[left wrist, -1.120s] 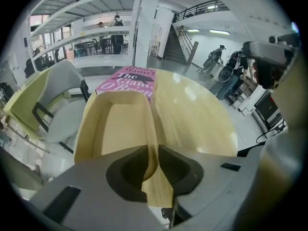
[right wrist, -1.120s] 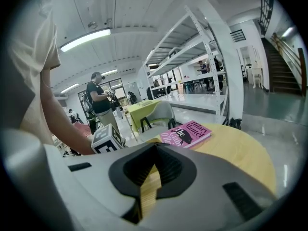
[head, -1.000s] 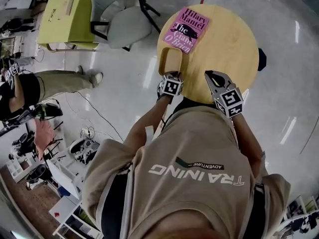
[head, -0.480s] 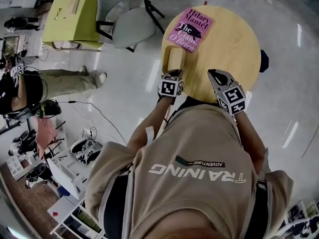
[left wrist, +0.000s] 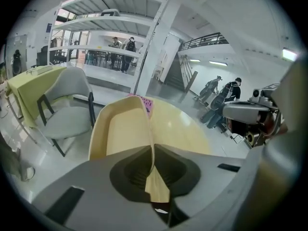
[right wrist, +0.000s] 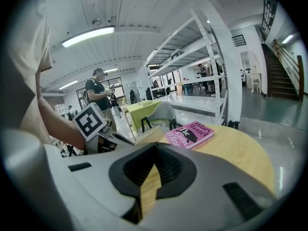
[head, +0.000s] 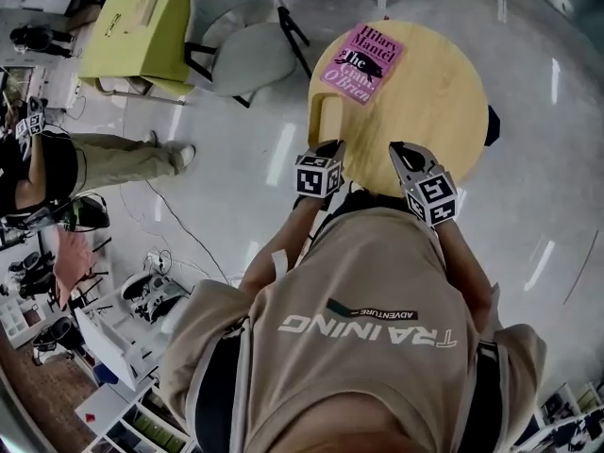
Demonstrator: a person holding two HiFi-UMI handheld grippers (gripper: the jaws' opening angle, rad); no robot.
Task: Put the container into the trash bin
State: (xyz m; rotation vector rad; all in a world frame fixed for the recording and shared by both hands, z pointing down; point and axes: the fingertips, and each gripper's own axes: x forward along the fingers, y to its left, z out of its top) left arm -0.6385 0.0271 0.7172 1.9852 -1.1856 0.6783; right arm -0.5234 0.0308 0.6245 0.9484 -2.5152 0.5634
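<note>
While the person in the tan shirt (head: 368,319) leans over, two grippers poke out just past the chest. The left gripper (head: 330,145) has its two fingers squeezed tight on the thin near rim of a pale yellow, shallow container with rounded corners (head: 328,116). In the left gripper view the rim runs right between the fingers of that gripper (left wrist: 153,146), and the container (left wrist: 120,131) sticks out away from them, tipped up on its side. It sits over the near left edge of the round, light wooden table (head: 444,102); I cannot tell if it touches the top. The right gripper (head: 396,147) hangs over the near edge of the table, a little to the right, with its fingers together and nothing between them (right wrist: 154,144). Farther off, a pink paper book (head: 363,57) lies flat on the far left part of the table. Past the table, to the left, stands a grey chair with dark legs (head: 241,41), and farther left a yellow-green square table (head: 137,26).
</note>
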